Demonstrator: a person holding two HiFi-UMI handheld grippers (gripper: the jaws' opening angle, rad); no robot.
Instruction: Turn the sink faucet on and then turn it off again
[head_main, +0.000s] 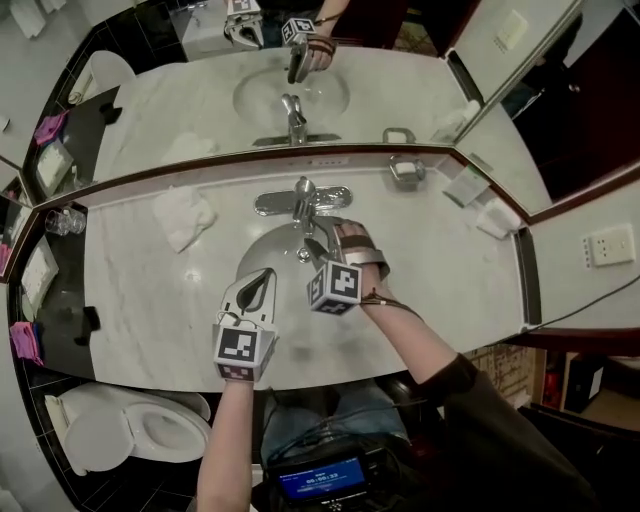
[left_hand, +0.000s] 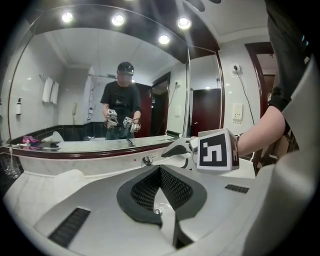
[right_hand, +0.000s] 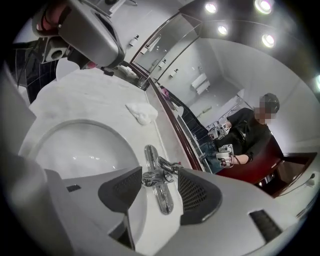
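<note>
Jaws wide on the right gripper at the faucet (head view), pressed together, empty, on the left gripper (left gripper view), flanking the faucet untouched (right gripper view); no water visible, both turns seemingly remain.

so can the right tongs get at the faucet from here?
Probably yes. The right tongs are open with the faucet framed between the jaws, nothing in between. The left tongs, shut, sit off to the side over the basin.
</note>
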